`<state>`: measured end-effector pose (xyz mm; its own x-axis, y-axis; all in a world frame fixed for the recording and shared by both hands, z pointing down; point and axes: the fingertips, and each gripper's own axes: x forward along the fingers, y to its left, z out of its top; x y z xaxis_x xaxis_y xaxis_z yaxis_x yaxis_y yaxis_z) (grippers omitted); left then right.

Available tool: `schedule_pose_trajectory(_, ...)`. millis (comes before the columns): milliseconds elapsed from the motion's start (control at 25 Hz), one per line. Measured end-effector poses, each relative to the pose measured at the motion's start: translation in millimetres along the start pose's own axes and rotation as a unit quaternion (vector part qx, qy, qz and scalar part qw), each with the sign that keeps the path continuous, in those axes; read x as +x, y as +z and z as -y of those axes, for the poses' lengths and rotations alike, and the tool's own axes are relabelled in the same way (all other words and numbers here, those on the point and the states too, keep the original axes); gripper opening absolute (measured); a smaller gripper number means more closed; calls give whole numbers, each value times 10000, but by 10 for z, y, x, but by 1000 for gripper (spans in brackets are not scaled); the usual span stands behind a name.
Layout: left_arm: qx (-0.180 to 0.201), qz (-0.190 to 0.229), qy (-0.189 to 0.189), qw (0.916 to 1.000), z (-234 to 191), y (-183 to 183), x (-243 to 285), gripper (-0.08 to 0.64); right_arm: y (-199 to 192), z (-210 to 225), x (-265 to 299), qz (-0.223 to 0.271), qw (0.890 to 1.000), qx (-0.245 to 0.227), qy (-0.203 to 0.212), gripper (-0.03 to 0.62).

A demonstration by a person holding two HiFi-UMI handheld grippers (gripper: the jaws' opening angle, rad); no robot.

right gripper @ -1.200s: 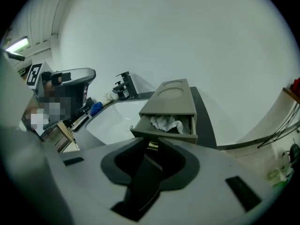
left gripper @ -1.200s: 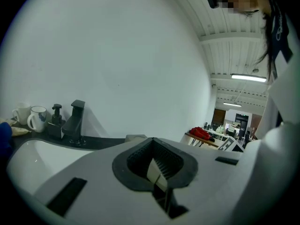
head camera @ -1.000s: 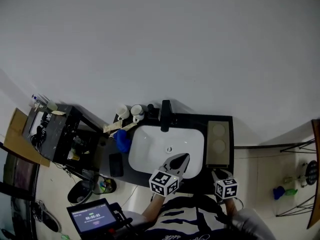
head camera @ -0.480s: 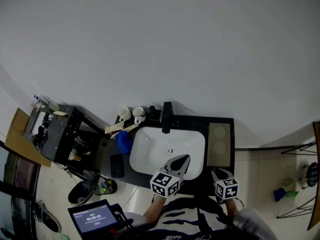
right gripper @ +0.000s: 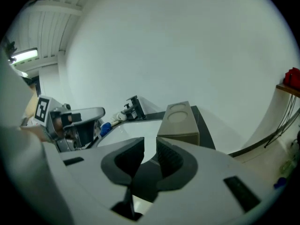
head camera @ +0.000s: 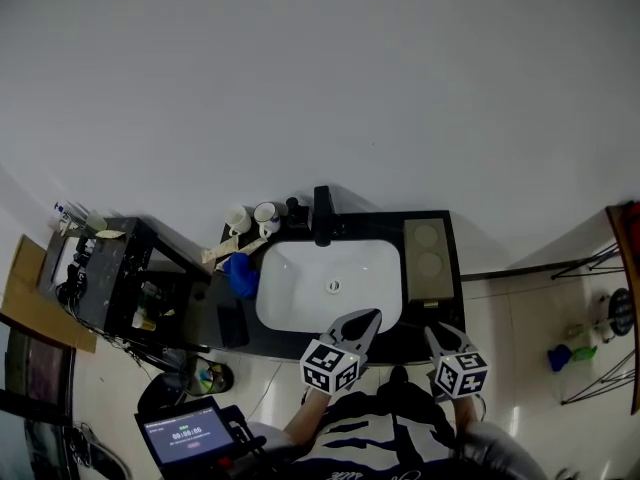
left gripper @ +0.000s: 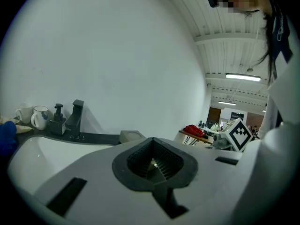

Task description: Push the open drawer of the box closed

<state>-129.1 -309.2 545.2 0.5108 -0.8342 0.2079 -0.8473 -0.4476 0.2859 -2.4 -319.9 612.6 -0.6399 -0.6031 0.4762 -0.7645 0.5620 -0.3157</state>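
The left tool (head camera: 362,317) hangs clenched and empty over the near rim of the sink (head camera: 320,278). To its right, the box (head camera: 427,260) stands at the right end of the worktop (head camera: 280,346), just beside the basin; its drawer cannot be made out. The right tool (head camera: 438,334) hovers short of the box, jaws slightly parted and empty. A high or off-centre push would likely slide or tip the box rather than seat the drawer.

It was a washroom corner set up inside a large work hall: a white sink (head camera: 330,283) sunk in a dark surface (head camera: 452,268), a black faucet (head camera: 322,213), a soap dispenser (head camera: 292,211) and mugs (head camera: 250,218), while strip lights (left gripper: 243,77) and cluttered tables (left gripper: 197,131) stood beyond.
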Motion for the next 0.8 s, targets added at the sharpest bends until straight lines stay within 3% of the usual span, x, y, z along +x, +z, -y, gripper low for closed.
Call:
schedule_pose_trajectory(320, 74, -299, -583, 9978, 706, -458, -547, 2, -30, -464, -928, 879, 9957, 70, -277, 76)
schedule_pose_trajectory(600, 188, -426, -1046, 9934, 1140, -635, -688, 2, -324, -514, -1375, 970, 9933, 220, -594, 75)
schedule_pose_trajectory(800, 212, -270, -1180, 9924, 1373, -545, -736, 2, -380, -527, -1674, 1059, 9913, 242, -744, 75)
